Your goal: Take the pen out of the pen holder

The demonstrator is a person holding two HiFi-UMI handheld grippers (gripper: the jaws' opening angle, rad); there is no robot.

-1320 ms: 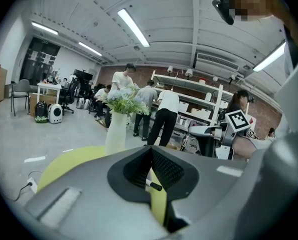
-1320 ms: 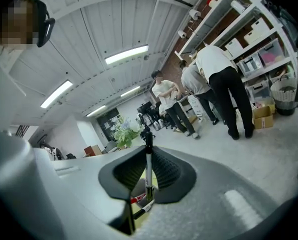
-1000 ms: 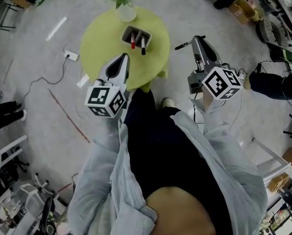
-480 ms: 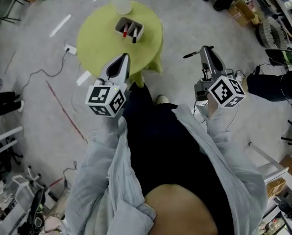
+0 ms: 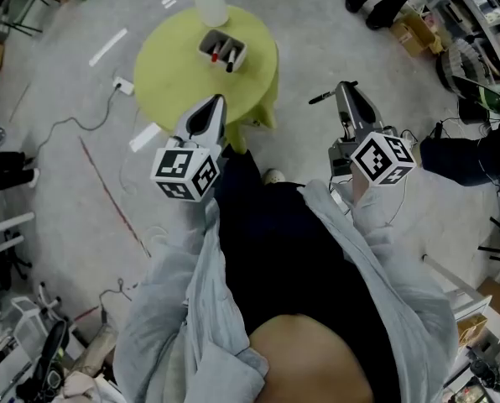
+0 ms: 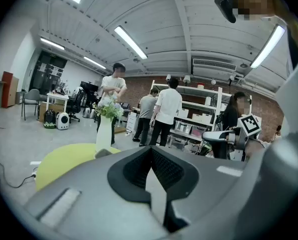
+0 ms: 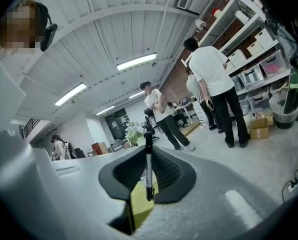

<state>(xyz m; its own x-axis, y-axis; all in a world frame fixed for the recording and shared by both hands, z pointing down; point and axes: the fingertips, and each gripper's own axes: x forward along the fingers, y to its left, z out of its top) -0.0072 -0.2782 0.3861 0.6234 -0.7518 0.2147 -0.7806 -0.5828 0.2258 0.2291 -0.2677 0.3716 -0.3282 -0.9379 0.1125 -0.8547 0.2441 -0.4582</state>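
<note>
A grey pen holder (image 5: 222,50) with a red-capped and a black pen stands on the round yellow-green table (image 5: 174,70), beside a white vase (image 5: 210,8). My right gripper (image 5: 342,86) hangs over the floor to the right of the table, shut on a black pen (image 5: 320,97) that sticks out to its left. In the right gripper view the pen (image 7: 148,170) stands upright between the jaws of that gripper (image 7: 148,149). My left gripper (image 5: 217,100) is shut and empty at the table's near edge. The left gripper view shows its closed tips (image 6: 150,149), the table (image 6: 64,159) and the vase (image 6: 104,134).
A power strip (image 5: 122,85) with its cable lies on the floor left of the table. Boxes and shelves (image 5: 476,32) crowd the right side. Several people (image 6: 166,109) stand by shelving beyond the table. The person's shoe (image 5: 273,176) shows below the table.
Both grippers have drawn back a little from the table, which now sits farther up in the head view. The right gripper still holds the black pen.
</note>
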